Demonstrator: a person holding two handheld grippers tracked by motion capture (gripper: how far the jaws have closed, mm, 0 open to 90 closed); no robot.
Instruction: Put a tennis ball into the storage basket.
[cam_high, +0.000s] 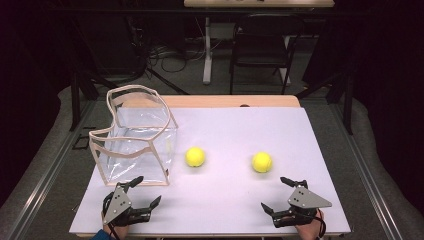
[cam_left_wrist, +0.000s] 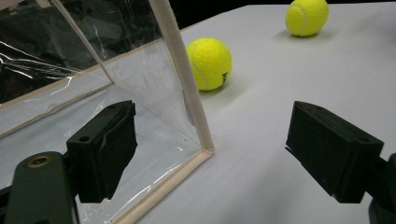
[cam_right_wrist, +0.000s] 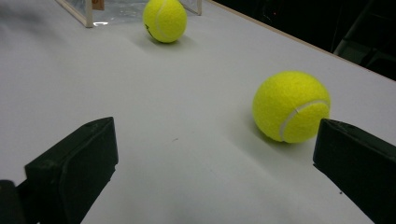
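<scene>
From the high view, two tennis balls are seen lying apart on the white table beside a clear plastic bag, its mouth propped open, presumably for loading. In the left gripper view, the left gripper is held wide open, straddling the bag's near corner. In the right gripper view, the right gripper is spread and aimed at the nearer ball.

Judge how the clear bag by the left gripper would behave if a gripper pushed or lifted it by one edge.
The clear bag would probably flex rather than hold shape: its rim already bends unevenly and its walls look thin and creased. It looks light, with nothing visible inside, so a push from the left gripper would likely slide or buckle it. Lifted by one edge, it would probably sag.
</scene>
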